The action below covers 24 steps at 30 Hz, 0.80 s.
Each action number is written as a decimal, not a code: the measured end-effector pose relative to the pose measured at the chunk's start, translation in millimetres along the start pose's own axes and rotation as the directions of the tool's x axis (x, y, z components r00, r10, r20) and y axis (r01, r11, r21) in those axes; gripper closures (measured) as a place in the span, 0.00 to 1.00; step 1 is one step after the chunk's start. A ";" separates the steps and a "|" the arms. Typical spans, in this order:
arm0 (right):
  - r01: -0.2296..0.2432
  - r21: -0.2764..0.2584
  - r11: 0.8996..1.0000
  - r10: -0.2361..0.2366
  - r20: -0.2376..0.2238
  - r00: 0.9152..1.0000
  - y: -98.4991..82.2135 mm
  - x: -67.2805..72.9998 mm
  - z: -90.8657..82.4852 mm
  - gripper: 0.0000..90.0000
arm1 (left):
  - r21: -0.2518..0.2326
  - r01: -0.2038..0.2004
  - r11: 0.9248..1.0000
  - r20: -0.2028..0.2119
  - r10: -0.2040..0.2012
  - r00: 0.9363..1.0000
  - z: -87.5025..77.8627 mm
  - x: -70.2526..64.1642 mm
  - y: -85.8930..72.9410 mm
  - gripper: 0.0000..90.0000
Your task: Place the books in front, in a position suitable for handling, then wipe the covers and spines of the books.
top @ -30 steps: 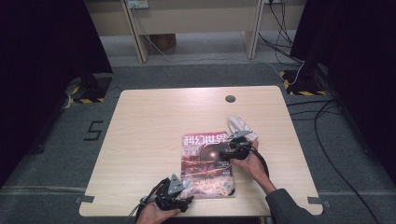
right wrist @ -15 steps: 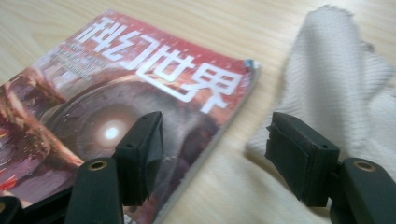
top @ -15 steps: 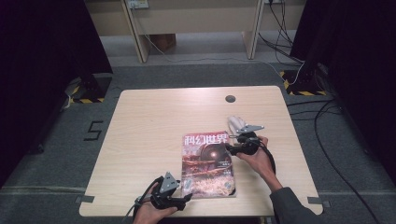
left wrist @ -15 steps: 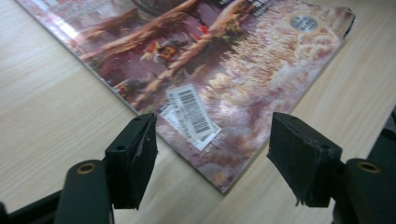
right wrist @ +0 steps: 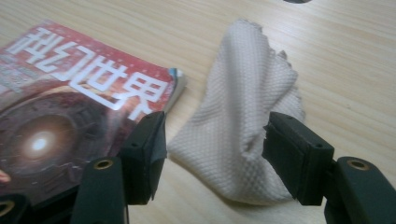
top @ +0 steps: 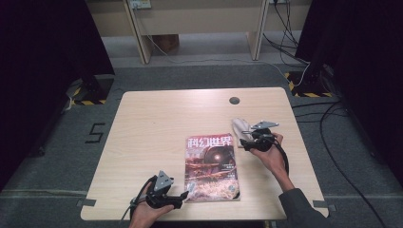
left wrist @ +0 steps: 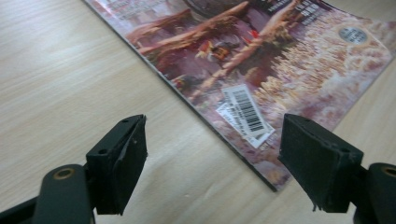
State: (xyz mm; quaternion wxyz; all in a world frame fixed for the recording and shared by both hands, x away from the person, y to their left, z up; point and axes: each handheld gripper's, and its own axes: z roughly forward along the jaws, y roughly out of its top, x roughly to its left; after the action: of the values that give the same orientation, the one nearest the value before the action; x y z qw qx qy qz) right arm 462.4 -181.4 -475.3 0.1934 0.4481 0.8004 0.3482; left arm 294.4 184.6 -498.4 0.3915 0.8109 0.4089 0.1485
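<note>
1. The magazine [top: 211,166] lies flat on the table [top: 142,142]. The white cloth [right wrist: 243,126] sits crumpled just beside its top right corner.
2. The left gripper [top: 183,195] hangs at the magazine's lower left corner. Its jaws have just been opening and stand wide apart with nothing between them.
3. The right gripper [top: 243,141] is also released. Its jaws, just now closing a little, straddle the cloth without pinching it.
4. Risk: a shallow pinch could catch only a loose fold, so the cloth slips free or nudges the magazine.
5. The left gripper view reveals a barcode sticker [left wrist: 245,112]; the high view shows a dark table hole [top: 234,100] beyond the magazine.
</note>
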 end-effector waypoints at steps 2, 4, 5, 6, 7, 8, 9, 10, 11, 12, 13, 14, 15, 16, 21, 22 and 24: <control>0.001 0.008 1.000 -0.001 0.008 1.000 -0.3 -3.3 3.8 0.45 | 0.000 0.011 1.000 -0.008 -0.011 1.000 -0.4 4.5 0.0 0.25; 0.000 0.020 1.000 0.000 0.018 1.000 -0.4 -5.8 8.7 0.46 | 0.001 0.026 1.000 -0.015 -0.025 1.000 -0.5 8.1 -0.4 0.25; -0.001 0.028 1.000 0.000 0.022 1.000 -0.3 -6.8 11.1 0.46 | 0.001 0.029 1.000 -0.016 -0.029 0.999 -0.4 9.5 -0.7 0.25; -0.004 0.031 1.000 0.003 0.026 1.000 0.0 -7.7 13.4 0.47 | 0.002 0.031 1.000 -0.016 -0.031 0.999 -0.4 10.2 -0.8 0.25; -0.002 0.031 1.000 0.001 0.033 0.999 0.4 -8.8 15.3 0.47 | 0.002 0.031 1.000 -0.018 -0.030 0.999 -0.4 10.5 -0.8 0.25; 0.002 0.033 0.999 -0.003 0.034 0.999 1.0 -10.0 17.0 0.47 | 0.001 0.031 1.000 -0.017 -0.031 0.999 -0.2 10.5 -0.8 0.25; 0.000 0.037 0.999 -0.001 0.036 0.999 1.7 -10.8 18.7 0.48 | 0.002 0.030 1.000 -0.015 -0.030 0.999 0.0 10.2 -0.8 0.25; -0.001 0.041 0.999 -0.001 0.038 0.999 2.5 -11.7 20.3 0.48 | 0.004 0.029 1.000 -0.014 -0.029 0.999 0.2 9.7 -0.9 0.25; 0.000 0.040 0.999 -0.001 0.042 0.999 3.2 -13.1 22.1 0.49 | 0.007 0.025 1.000 -0.012 -0.025 1.000 0.4 9.4 -0.9 0.25; -0.008 0.042 0.999 0.006 0.042 0.999 3.8 -14.3 23.7 0.49 | 0.007 0.026 1.000 -0.011 -0.026 1.000 0.7 9.0 -1.0 0.25; -0.013 0.041 0.999 0.011 0.041 0.999 4.4 -15.4 25.5 0.49 | 0.008 0.025 1.000 -0.010 -0.025 1.000 0.7 8.9 -1.1 0.24; -0.019 0.042 0.999 0.018 0.038 0.999 4.9 -16.1 27.2 0.50 | 0.008 0.025 1.000 -0.009 -0.025 1.000 0.7 8.8 -1.2 0.24; -0.018 0.043 0.999 0.016 0.036 0.999 5.4 -16.9 29.1 0.50 | 0.008 0.024 1.000 -0.007 -0.024 1.000 0.9 8.8 -1.4 0.24; -0.017 0.046 0.999 0.016 0.033 0.999 5.9 -17.0 30.7 0.51 | 0.009 0.023 1.000 -0.008 -0.023 1.000 1.1 8.8 -1.5 0.24; -0.002 0.066 0.998 0.000 0.022 1.000 7.6 -14.3 39.7 0.56 | 0.020 0.013 1.000 -0.004 -0.013 1.000 1.9 6.6 -1.7 0.24; 0.000 0.068 0.998 -0.002 0.022 1.000 7.5 -14.5 41.4 0.57 | 0.021 0.010 1.000 -0.003 -0.010 1.000 1.8 6.3 -1.5 0.24; 0.001 0.076 0.997 -0.003 0.021 1.000 7.1 -14.4 43.5 0.60 | 0.015 0.009 1.000 -0.003 -0.009 1.000 1.8 6.2 -1.3 0.24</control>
State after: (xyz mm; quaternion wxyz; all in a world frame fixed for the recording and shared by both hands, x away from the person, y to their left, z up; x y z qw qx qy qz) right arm 501.1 -174.4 -499.8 0.1850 0.4580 0.8114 0.3124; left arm 298.5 189.0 -501.0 0.3852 0.8119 0.4141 0.1450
